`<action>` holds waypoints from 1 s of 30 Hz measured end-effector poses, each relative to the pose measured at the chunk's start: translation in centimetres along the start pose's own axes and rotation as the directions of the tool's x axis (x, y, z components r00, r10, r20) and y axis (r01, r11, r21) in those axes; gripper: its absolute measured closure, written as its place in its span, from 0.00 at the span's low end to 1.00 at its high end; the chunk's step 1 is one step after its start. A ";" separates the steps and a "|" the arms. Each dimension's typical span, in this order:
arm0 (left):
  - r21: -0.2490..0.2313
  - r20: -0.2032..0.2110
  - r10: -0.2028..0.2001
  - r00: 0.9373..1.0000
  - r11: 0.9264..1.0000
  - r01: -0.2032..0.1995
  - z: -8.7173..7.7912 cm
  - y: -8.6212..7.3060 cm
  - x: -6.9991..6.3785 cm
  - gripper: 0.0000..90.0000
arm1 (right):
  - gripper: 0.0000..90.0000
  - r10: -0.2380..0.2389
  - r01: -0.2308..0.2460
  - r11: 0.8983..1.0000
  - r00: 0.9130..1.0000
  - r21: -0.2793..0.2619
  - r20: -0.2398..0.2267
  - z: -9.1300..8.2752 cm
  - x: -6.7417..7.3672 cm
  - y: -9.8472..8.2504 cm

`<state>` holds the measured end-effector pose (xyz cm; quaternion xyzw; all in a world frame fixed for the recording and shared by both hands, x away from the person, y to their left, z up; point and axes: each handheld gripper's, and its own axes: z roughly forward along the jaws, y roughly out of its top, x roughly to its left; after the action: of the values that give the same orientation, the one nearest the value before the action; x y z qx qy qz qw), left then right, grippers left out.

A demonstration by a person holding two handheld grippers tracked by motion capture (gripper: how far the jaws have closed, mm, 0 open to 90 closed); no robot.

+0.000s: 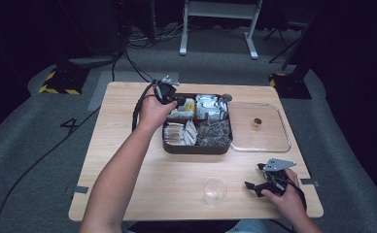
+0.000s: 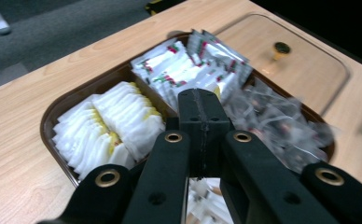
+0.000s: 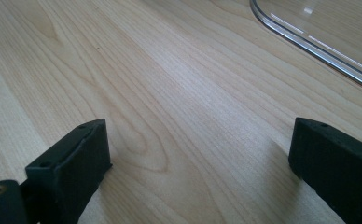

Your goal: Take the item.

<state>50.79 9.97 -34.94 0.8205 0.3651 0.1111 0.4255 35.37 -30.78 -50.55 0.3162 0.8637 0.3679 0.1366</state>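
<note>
Tray (image 1: 196, 148) sits mid-table, dark, four compartments of packets. I have the left gripper (image 2: 202, 109) hovering over it, jaws pressed flat together with nothing between them that I can see. It hangs above the divider between the white-and-yellow sachets (image 2: 109, 126) and the red-and-green printed sachets (image 2: 188, 70), with the clear crinkly packets (image 2: 272, 121) off to the side. In the high view, my left gripper (image 1: 169, 94) is at the tray's far left corner. Right gripper (image 1: 262, 184) rests low over bare table (image 3: 170, 93), jaws spread wide, holding nothing, near the clear cup (image 1: 214, 189). Clear lid (image 1: 274, 145) with its small knob (image 1: 257, 123) lies flat just beside the tray.

Risks as I judge them: clenched jaws can't take a sachet, so I'd have to release before dipping in, or I'd just shove the stack flat. Packets stand tightly packed, so a pinch could grab two or three at once. Coming down on the divider would nudge the tray into the lid. Cup is light and tips easily if a packet is dropped on its rim.
</note>
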 end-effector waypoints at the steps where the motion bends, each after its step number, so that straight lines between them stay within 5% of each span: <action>1: 0.000 0.010 0.007 1.000 1.000 -0.007 -0.3 -0.1 -0.2 1.00 | 0.06 -0.001 0.001 1.000 1.000 0.000 0.000 0.0 0.0 0.0; 10: -0.038 0.095 0.074 0.993 0.997 -0.070 -3.2 -0.6 -3.1 1.00 | 0.06 -0.002 0.002 1.000 1.000 0.000 -0.001 0.0 0.0 0.0; 15: -0.048 0.132 0.125 0.983 0.992 -0.119 -4.4 -1.4 -5.3 1.00 | 0.06 -0.001 0.001 1.000 1.000 0.000 -0.001 0.0 0.0 0.0; 30: -0.108 0.256 0.247 0.935 0.968 -0.226 -7.1 -4.2 -11.1 1.00 | 0.06 -0.001 0.001 1.000 1.000 0.000 -0.001 0.0 0.0 0.0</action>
<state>37.35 8.20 -32.42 0.8489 0.1984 0.0638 0.4857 35.37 -30.80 -50.55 0.3155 0.8640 0.3678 0.1364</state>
